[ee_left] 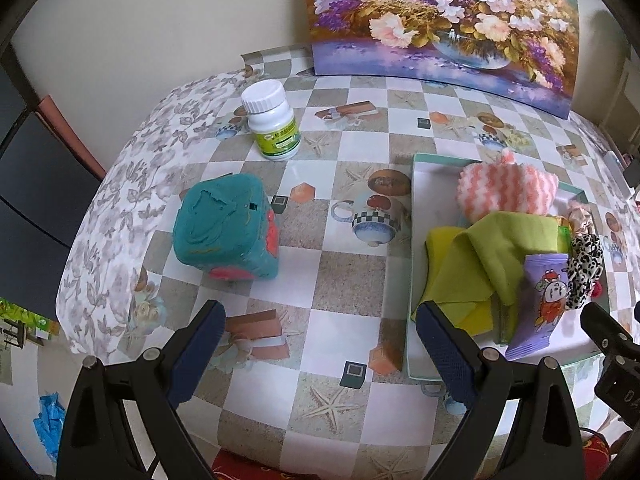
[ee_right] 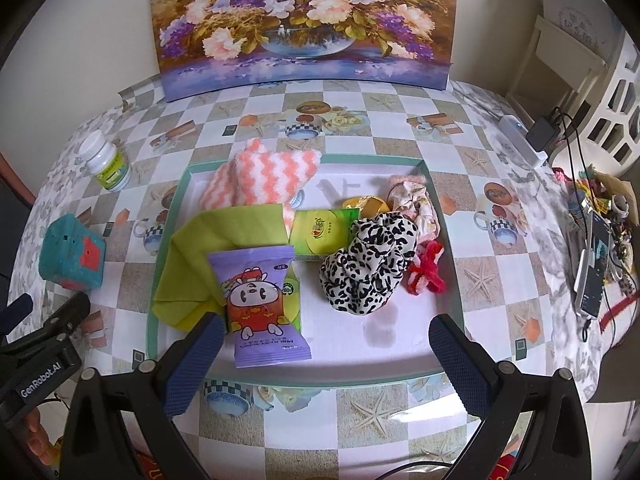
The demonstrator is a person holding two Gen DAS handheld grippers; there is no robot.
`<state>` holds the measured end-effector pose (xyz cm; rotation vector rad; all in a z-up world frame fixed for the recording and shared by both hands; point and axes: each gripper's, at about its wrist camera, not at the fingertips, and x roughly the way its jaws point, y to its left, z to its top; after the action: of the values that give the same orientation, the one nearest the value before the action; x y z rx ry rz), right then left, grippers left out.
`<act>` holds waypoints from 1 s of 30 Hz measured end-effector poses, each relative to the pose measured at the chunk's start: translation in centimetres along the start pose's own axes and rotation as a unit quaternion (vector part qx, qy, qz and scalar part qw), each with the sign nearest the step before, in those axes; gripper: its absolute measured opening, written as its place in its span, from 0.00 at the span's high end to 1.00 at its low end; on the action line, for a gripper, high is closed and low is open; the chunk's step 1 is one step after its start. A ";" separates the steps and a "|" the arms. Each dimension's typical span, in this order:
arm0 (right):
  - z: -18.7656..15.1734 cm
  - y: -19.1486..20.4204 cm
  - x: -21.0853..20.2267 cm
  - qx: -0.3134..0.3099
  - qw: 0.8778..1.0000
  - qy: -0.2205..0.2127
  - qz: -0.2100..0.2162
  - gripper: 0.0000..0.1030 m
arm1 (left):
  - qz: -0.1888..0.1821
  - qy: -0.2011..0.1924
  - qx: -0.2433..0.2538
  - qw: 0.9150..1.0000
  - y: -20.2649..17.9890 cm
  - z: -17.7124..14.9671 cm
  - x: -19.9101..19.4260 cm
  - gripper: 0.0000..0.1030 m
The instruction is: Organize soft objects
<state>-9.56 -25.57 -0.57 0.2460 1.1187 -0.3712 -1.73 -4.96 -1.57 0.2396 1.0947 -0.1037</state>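
Soft things fill a shallow tray [ee_right: 442,216] with a teal rim on the checked tablecloth [ee_right: 472,276]: a pink-and-white zigzag cloth [ee_right: 264,180], a folded green cloth [ee_right: 224,236], a leopard-print scrunchie [ee_right: 370,264], a pale floral scrunchie [ee_right: 416,200] and a small red bow [ee_right: 426,272]. A purple packet [ee_right: 262,304] lies at the tray's near edge, printed with a cartoon figure and the words "MINI BABY WIPES", upside down from the right wrist view. Behind it sits a green carton [ee_right: 324,232] with a round emblem whose writing is too small to read.

A teal soft cube [ee_left: 228,230] with red patches rests on the tablecloth outside the tray, to its left, near a white bottle [ee_left: 272,120] whose green label is not legible.

Both grippers are spread wide and hold nothing. The left gripper [ee_left: 320,328] hovers over bare tablecloth, the cube ahead and to its left, the tray just beside its right finger. The right gripper [ee_right: 326,338] hangs over the tray's near edge, the purple packet just beside its left finger. Its view shows the other gripper's body marked "GenRobot.AI". A flower painting [ee_right: 304,20] leans against the wall behind.
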 end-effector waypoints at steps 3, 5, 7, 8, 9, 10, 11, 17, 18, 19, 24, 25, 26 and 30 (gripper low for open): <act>0.1 0.0 0.1 -0.001 1.000 0.001 0.000 0.00 | 0.003 0.001 -0.002 1.000 0.1 0.0 0.1 0.07; 0.1 0.0 0.1 -0.001 1.000 0.001 0.000 0.00 | 0.003 0.002 -0.002 1.000 0.1 0.0 0.2 0.07; 0.1 0.0 0.1 0.000 1.000 0.000 0.000 0.00 | 0.006 0.004 -0.003 1.000 0.1 0.0 0.3 0.07; 0.1 0.0 0.1 0.000 1.000 0.000 -0.001 0.00 | 0.006 0.005 -0.003 1.000 0.1 0.0 0.4 0.07; 0.1 -0.1 0.1 0.001 1.000 0.000 -0.001 0.00 | 0.008 0.007 -0.003 1.000 0.2 0.0 0.5 0.07; 0.1 -0.1 0.2 0.001 1.000 0.000 -0.002 0.00 | 0.008 0.009 -0.004 1.000 0.2 0.0 0.5 0.07; 0.1 -0.1 0.2 0.002 1.000 0.000 -0.002 0.00 | 0.008 0.010 -0.005 1.000 0.2 0.0 0.6 0.07; 0.2 -0.1 0.1 0.001 1.000 0.000 -0.002 0.00 | 0.006 0.011 -0.004 1.000 0.4 0.1 0.7 0.07; 0.1 -0.1 0.1 0.001 1.000 0.000 -0.003 0.00 | 0.006 0.011 -0.005 1.000 0.3 0.1 0.7 0.07; 0.1 0.0 0.1 0.001 1.000 0.000 -0.003 0.00 | 0.006 0.011 -0.005 1.000 0.3 0.1 0.7 0.07; 0.2 -0.1 0.2 0.000 1.000 0.000 -0.003 0.00 | 0.004 0.013 -0.005 1.000 0.2 0.0 0.8 0.07; 0.2 -0.1 0.2 0.000 1.000 0.000 -0.003 0.00 | 0.003 0.013 -0.005 1.000 0.1 0.0 0.8 0.07; 0.2 -0.1 0.2 -0.001 1.000 0.000 -0.003 0.00 | 0.002 0.014 -0.005 1.000 0.1 0.0 0.9 0.07; 0.2 -0.1 0.2 -0.001 1.000 0.001 -0.004 0.00 | -0.001 0.016 -0.004 1.000 0.1 0.0 0.9 0.07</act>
<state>-9.35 -25.73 -0.69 0.2411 1.1218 -0.3773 -1.25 -4.82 -2.37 0.2333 1.1271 -0.0976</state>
